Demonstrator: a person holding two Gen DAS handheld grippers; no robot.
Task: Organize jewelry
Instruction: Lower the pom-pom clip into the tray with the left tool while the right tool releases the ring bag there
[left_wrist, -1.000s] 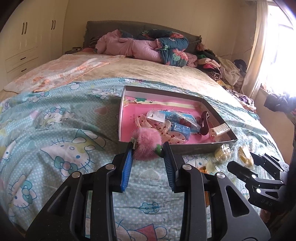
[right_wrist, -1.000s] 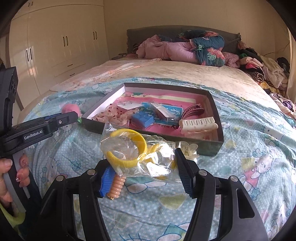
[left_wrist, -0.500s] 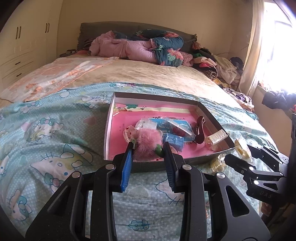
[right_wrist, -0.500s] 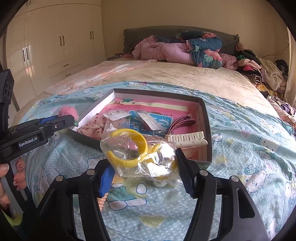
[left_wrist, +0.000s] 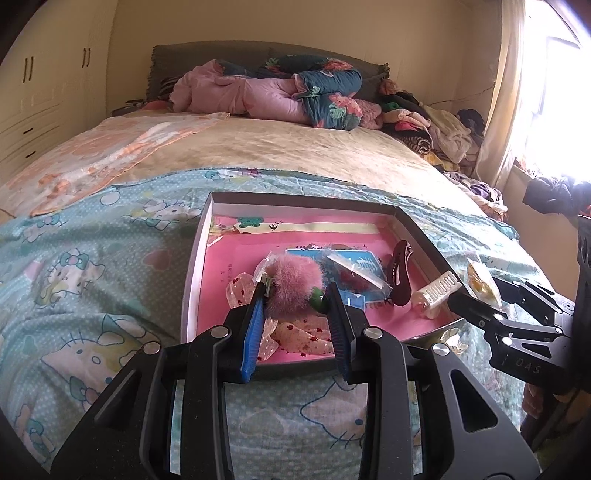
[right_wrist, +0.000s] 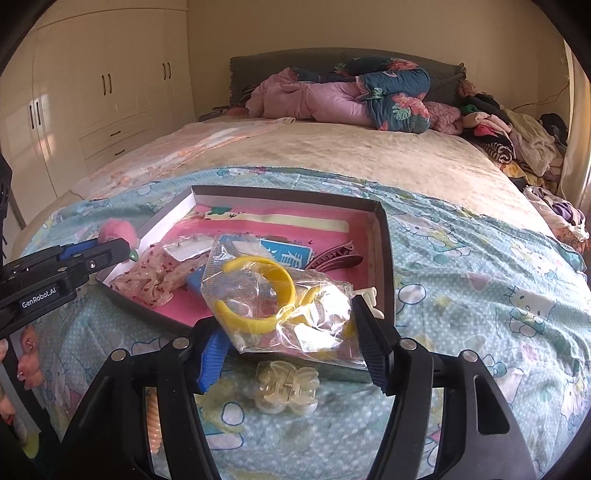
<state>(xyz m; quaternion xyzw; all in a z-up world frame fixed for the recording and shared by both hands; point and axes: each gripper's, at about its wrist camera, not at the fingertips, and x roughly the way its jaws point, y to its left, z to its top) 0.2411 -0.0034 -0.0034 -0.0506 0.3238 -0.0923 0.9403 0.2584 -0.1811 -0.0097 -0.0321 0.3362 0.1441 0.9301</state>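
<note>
A grey box with a pink lining (left_wrist: 195, 280) (right_wrist: 386, 258) lies on the cartoon-print bedspread and holds hair clips, a blue card and a sheer dotted piece. My left gripper (left_wrist: 295, 295) is shut on a fluffy pink pom-pom hair tie (left_wrist: 293, 284) and hovers over the box's near left part. My right gripper (right_wrist: 288, 314) is shut on a clear plastic bag with yellow bangles (right_wrist: 273, 299), held above the box's near right corner. The left gripper (right_wrist: 107, 251) with its pink pom-pom (right_wrist: 118, 230) shows at the left of the right wrist view.
A translucent claw clip (right_wrist: 286, 387) and a peach spiral hair tie (right_wrist: 153, 421) lie on the bedspread in front of the box. A white comb clip (left_wrist: 437, 293) and a dark red clip (left_wrist: 400, 277) rest inside. Quilts and piled clothes (left_wrist: 436, 129) fill the bed's far end.
Both grippers have moved forward over the box with their loads: the pom-pom now hangs over the box interior, and the bag of bangles is above its near edge.
</note>
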